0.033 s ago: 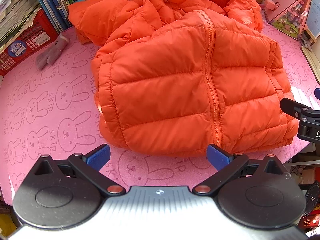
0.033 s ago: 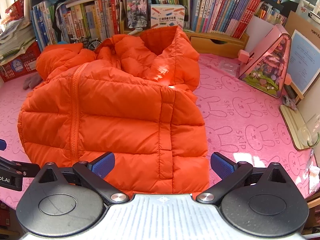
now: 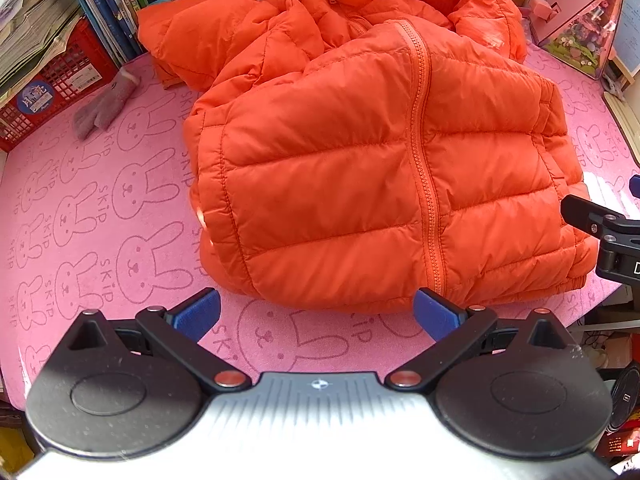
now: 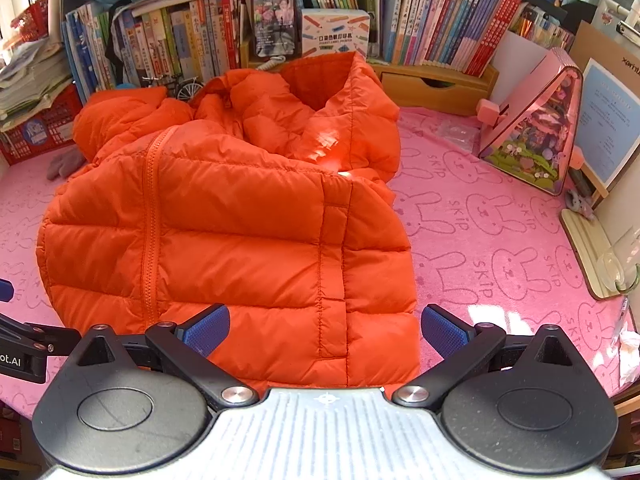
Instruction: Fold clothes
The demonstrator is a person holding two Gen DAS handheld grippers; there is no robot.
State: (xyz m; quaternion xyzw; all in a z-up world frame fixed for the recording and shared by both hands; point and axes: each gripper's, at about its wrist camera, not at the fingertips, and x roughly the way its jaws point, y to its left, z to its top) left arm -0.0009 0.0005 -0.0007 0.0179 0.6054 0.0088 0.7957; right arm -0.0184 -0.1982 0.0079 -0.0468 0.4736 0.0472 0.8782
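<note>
An orange puffer jacket (image 3: 360, 168) lies zipped and front up on the pink bunny-print mat (image 3: 100, 216), hood and one sleeve bunched at the back. My left gripper (image 3: 316, 314) is open just short of the jacket's hem, near the zipper's lower end, with only mat between its blue pads. In the right wrist view the jacket (image 4: 240, 240) fills the left half. My right gripper (image 4: 326, 330) is open over the hem's right corner, and the fabric lies between its fingers without being pinched. Each gripper shows at the edge of the other's view.
A grey glove (image 3: 104, 106) lies at the mat's left, beside a red basket (image 3: 52, 92). Books line the back. A pink triangular toy house (image 4: 532, 136), a wooden stand (image 4: 580, 248) and a glass (image 4: 620, 268) stand at the right. Bare mat (image 4: 500, 240) lies right of the jacket.
</note>
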